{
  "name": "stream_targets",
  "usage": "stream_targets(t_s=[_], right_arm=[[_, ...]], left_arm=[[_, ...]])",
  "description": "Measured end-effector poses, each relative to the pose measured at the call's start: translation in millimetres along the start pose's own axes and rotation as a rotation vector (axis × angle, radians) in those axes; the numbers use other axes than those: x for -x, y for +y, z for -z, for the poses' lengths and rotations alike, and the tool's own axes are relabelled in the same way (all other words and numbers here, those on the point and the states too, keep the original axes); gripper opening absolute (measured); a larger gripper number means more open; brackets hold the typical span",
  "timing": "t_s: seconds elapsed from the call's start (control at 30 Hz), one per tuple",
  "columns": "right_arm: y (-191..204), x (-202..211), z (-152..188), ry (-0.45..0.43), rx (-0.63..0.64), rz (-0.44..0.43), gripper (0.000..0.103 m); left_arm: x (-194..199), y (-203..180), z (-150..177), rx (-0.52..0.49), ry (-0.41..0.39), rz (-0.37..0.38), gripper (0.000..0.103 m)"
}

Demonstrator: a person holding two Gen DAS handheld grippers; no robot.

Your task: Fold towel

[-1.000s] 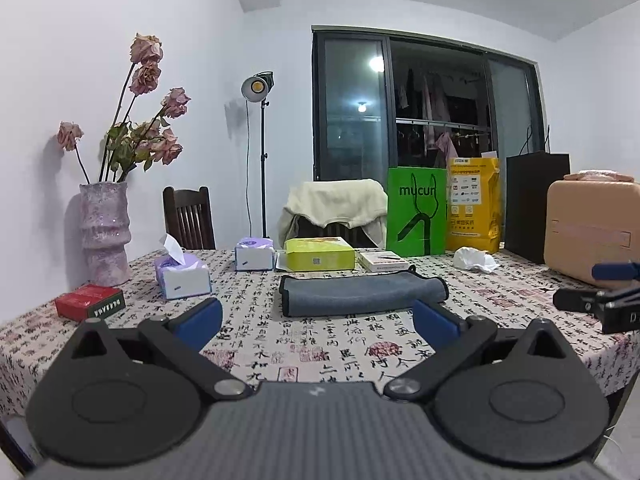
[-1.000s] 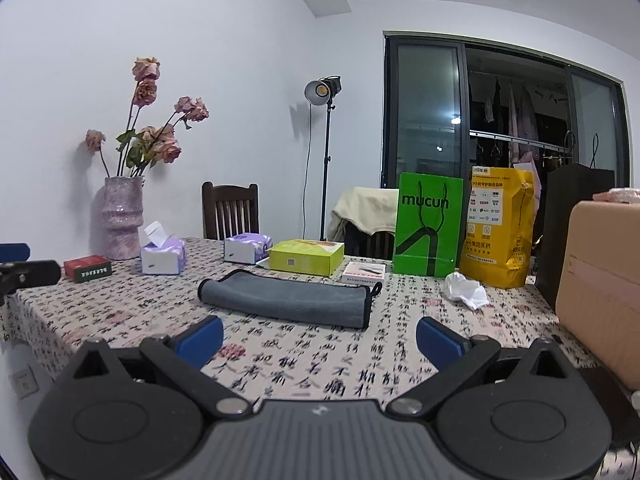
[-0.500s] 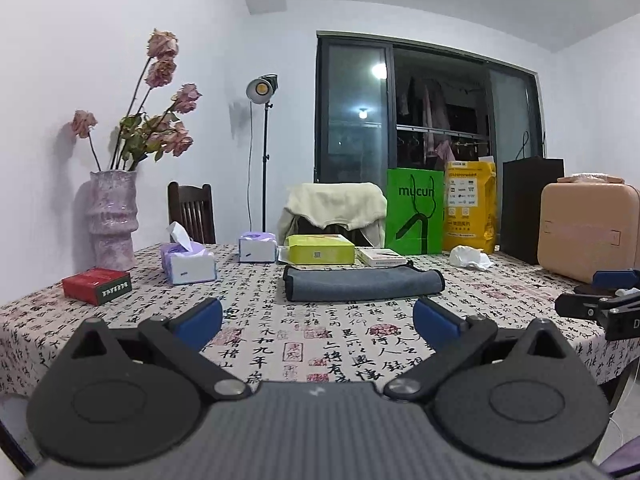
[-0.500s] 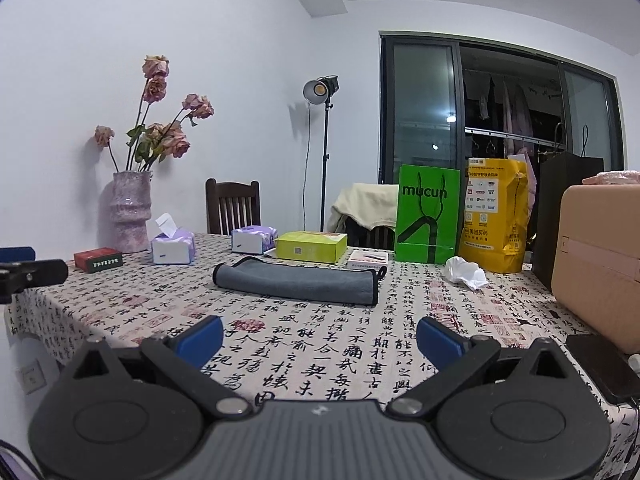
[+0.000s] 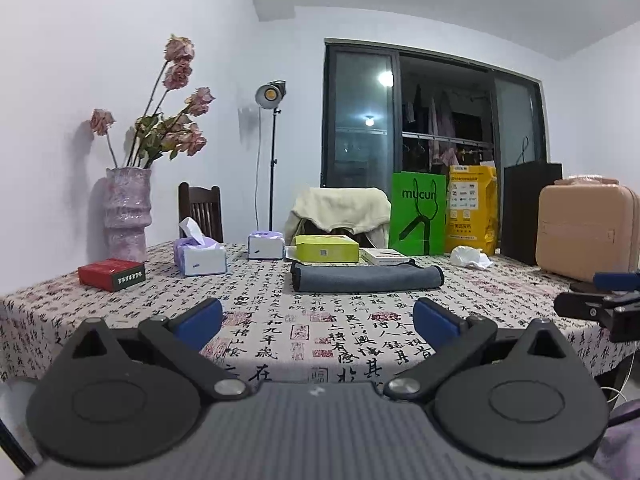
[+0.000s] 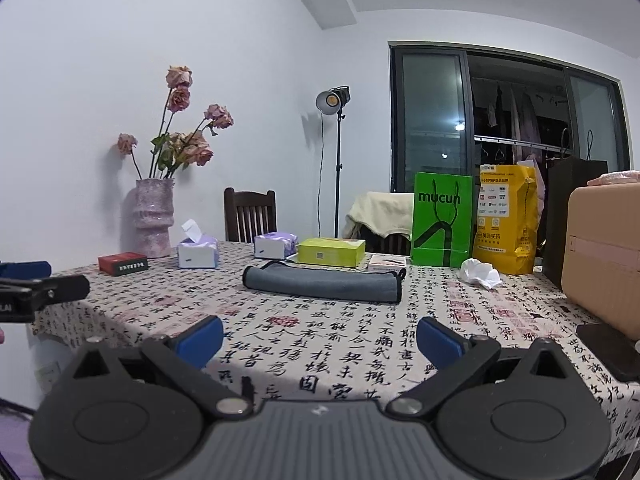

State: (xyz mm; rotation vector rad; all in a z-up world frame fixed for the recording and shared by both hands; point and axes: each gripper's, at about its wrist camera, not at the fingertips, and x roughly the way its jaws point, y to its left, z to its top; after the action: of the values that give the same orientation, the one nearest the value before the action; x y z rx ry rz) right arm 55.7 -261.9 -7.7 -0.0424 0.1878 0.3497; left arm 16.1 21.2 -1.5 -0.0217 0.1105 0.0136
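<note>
A grey towel (image 5: 366, 278) lies folded into a long narrow strip in the middle of the patterned tablecloth (image 5: 280, 320); it also shows in the right wrist view (image 6: 324, 286). My left gripper (image 5: 318, 322) is open and empty at the table's near edge, well short of the towel. My right gripper (image 6: 320, 340) is open and empty, also at the near edge. The right gripper shows at the right rim of the left wrist view (image 5: 600, 300). The left gripper shows at the left rim of the right wrist view (image 6: 36, 284).
Behind the towel stand a yellow-green box (image 5: 326, 248), tissue boxes (image 5: 200, 254), a red box (image 5: 111, 275), a vase of dried roses (image 5: 126, 216), a green bag (image 5: 418, 218), a yellow bag (image 5: 472, 208) and a pink case (image 5: 586, 232). A dark phone (image 6: 610, 350) lies at the right.
Both grippers have drawn back from the towel and dropped lower toward the table's near edge. The towel has not moved. Both stay open.
</note>
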Motion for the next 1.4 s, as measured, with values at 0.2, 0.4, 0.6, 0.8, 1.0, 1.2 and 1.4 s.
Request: stream_targets(t_s=[0.2, 0.4, 0.6, 0.8, 1.0, 1.2, 1.4], right_arm=[[1.9, 15.9, 3.5, -0.003, -0.045, 0.033, 0.103], [6.0, 26.7, 11.2, 0.014, -0.054, 0.049, 0.103], [8.6, 33.4, 11.7, 0.003, -0.055, 0.038, 0.103], [11.0, 32.9, 11.4, 0.004, -0.052, 0.03, 0.103], [11.1, 31.9, 11.9, 0.004, -0.057, 0.038, 0.103], [12.1, 32.1, 12.0, 0.002, -0.052, 0.038, 0.103], [13.1, 32.7, 12.0, 0.001, -0.052, 0.043, 0.103]], left_arm=[[14.4, -2.0, 4.9, -0.003, 0.003, 0.012, 0.103], [21.0, -3.5, 6.6, 0.004, 0.001, 0.024, 0.103], [23.8, -6.0, 7.2, -0.004, 0.002, 0.044, 0.103], [24.2, -6.6, 7.5, -0.006, 0.001, 0.049, 0.103], [22.4, -8.2, 7.0, -0.007, -0.001, 0.049, 0.103], [22.4, -8.5, 7.2, -0.007, 0.0, 0.05, 0.103], [21.9, -8.6, 7.3, -0.007, 0.002, 0.053, 0.103]])
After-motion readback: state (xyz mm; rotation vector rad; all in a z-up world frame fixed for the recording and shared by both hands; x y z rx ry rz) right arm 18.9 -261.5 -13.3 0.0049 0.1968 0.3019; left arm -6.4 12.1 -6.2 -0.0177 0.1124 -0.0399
